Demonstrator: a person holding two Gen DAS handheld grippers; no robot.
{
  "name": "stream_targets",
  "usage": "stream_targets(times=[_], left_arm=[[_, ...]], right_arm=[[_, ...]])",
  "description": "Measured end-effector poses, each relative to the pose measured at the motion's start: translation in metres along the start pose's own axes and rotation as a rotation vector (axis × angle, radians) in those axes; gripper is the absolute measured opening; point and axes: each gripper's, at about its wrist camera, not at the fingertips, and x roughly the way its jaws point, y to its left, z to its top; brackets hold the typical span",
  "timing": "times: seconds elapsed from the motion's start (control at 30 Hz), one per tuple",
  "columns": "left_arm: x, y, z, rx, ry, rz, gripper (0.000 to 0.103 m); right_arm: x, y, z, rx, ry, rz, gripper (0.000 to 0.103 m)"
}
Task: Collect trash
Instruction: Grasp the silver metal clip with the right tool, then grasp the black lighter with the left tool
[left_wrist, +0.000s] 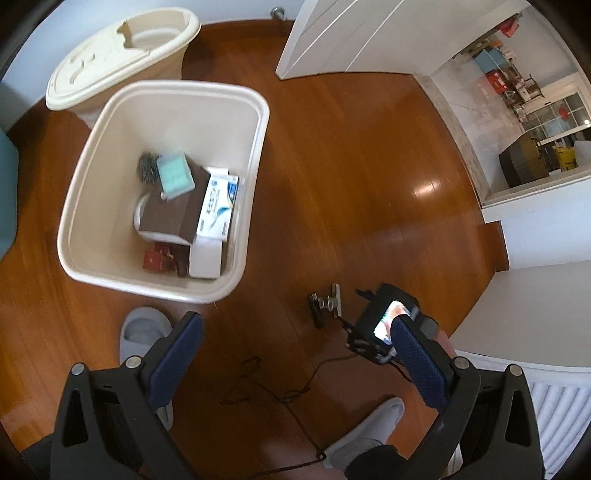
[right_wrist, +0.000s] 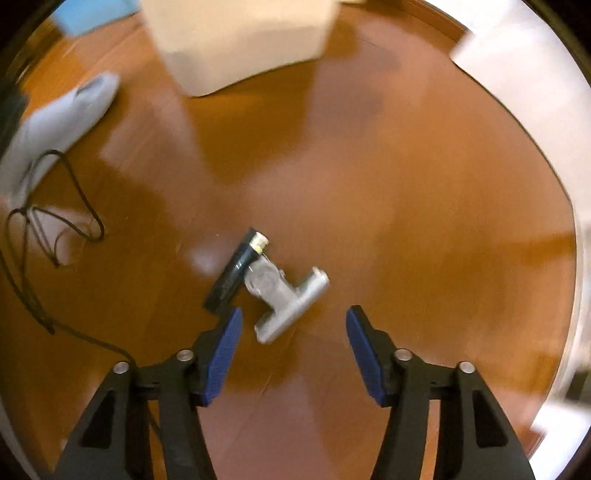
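A small metal-and-black clip (right_wrist: 271, 286) lies on the wooden floor, also seen in the left wrist view as the clip (left_wrist: 325, 303) just right of the bin. My right gripper (right_wrist: 294, 314) hovers over it, open, and the clip's near end lies between the blue fingertips without touching them. The cream trash bin (left_wrist: 255, 110) stands open and holds a teal sponge (left_wrist: 174, 173), a steel scrubber (left_wrist: 147, 166), a brown box (left_wrist: 173, 214), a white-and-blue carton (left_wrist: 218, 206) and a red packet (left_wrist: 157, 260). My left gripper (left_wrist: 299, 332) is open, holds nothing, and points down at the floor beside the bin.
A lidded cream bin (left_wrist: 110, 62) stands behind the open one. Grey slippers (left_wrist: 142, 330) and a thin black cord (left_wrist: 266, 391) are on the floor near me. A white door (left_wrist: 354, 33), a doorway and a white radiator (left_wrist: 554, 417) are to the right.
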Motion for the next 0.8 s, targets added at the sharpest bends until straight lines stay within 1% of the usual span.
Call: stream_targets(times=[0.07,0.13,0.17,0.27,0.33,0.37,0.4,0.43,0.47,0.5,0.53,0.57,0.63,0.7,0.77,0.8], left_arm=[[0.004,0.002,0.000,-0.009,0.016,-0.001,0.103],[0.008,0.004,0.001,-0.020,0.029,0.012,0.103],[0.009,0.005,0.001,-0.025,0.034,0.013,0.103],[0.014,0.005,0.002,-0.024,0.045,0.022,0.103],[0.017,0.004,0.002,-0.018,0.055,0.026,0.103],[0.018,0.004,0.002,-0.017,0.060,0.027,0.103],[0.019,0.004,0.002,-0.016,0.063,0.029,0.103],[0.020,0.002,0.001,-0.012,0.067,0.035,0.103],[0.021,0.002,0.001,-0.009,0.069,0.037,0.103],[0.022,-0.001,0.000,0.000,0.069,0.041,0.103],[0.024,-0.003,-0.001,0.010,0.069,0.047,0.103],[0.025,-0.006,-0.001,0.022,0.070,0.052,0.103],[0.034,-0.016,-0.005,0.066,0.077,0.066,0.103],[0.045,-0.025,-0.012,0.098,0.078,0.083,0.103],[0.071,-0.033,-0.022,0.081,0.129,0.072,0.103],[0.090,-0.033,-0.027,0.038,0.181,0.055,0.103]], right_arm=[[0.008,0.011,0.009,-0.098,-0.004,0.006,0.060],[0.025,0.026,0.014,-0.223,0.050,0.006,0.060],[0.032,0.030,0.015,-0.261,0.078,0.011,0.059],[0.047,0.040,0.019,-0.331,0.098,0.012,0.057],[0.056,0.042,0.024,-0.346,0.103,0.010,0.053],[0.056,0.045,0.023,-0.349,0.087,0.025,0.050],[0.060,0.043,0.029,-0.346,0.091,0.024,0.036],[0.065,0.041,0.031,-0.332,0.111,0.044,0.029],[0.065,0.039,0.033,-0.307,0.106,0.048,0.026],[0.068,0.033,0.034,-0.268,0.121,0.052,0.026],[0.065,0.021,0.031,-0.192,0.134,0.080,0.026],[0.061,0.013,0.028,-0.126,0.124,0.108,0.026],[0.047,-0.009,0.022,0.021,0.074,0.159,0.026],[0.024,-0.033,0.004,0.174,0.005,0.202,0.026],[0.007,-0.052,-0.014,0.276,-0.041,0.215,0.026],[-0.001,-0.061,-0.027,0.332,-0.063,0.218,0.026]])
